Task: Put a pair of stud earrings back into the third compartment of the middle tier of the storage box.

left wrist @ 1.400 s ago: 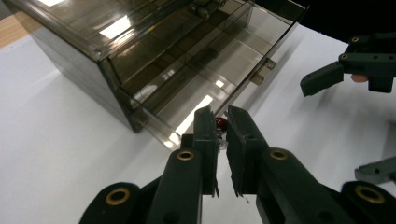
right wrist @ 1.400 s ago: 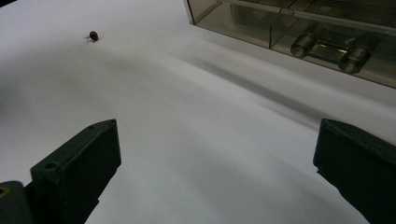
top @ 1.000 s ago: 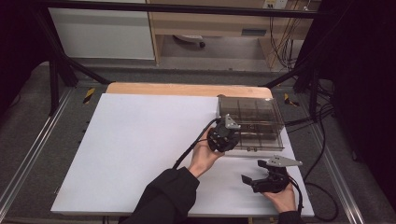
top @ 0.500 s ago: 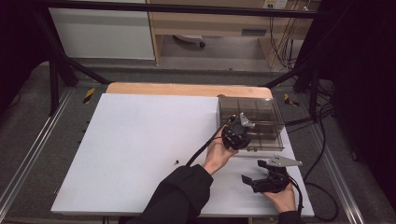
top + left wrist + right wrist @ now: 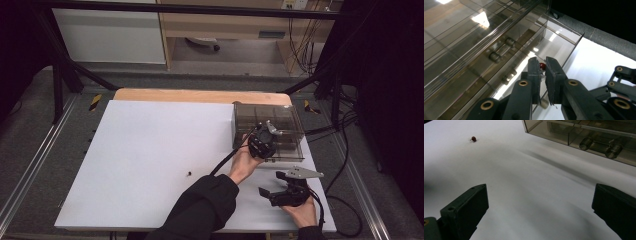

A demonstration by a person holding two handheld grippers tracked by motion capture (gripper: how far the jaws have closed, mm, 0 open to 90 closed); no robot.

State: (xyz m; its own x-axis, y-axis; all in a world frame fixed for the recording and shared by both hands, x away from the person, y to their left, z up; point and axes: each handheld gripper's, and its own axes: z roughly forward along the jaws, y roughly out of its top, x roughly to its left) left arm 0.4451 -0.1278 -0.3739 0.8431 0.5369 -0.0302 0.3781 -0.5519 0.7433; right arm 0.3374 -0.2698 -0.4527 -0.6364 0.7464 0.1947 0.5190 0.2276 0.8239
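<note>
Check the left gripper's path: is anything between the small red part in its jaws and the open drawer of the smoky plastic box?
Nothing visible blocks it. The left gripper holds the small red part right at the open drawer of the smoky plastic box, whose floor beyond looks bare. The right gripper sits apart, nearer the person.

Overhead view looks forward; both jaw-level views share the drawer cabinet [image 5: 268, 131].

A dark red bead [image 5: 542, 66] sits between black tool [image 5: 543, 75] jaws, beside a smoky-brown clear box [image 5: 270, 127].
</note>
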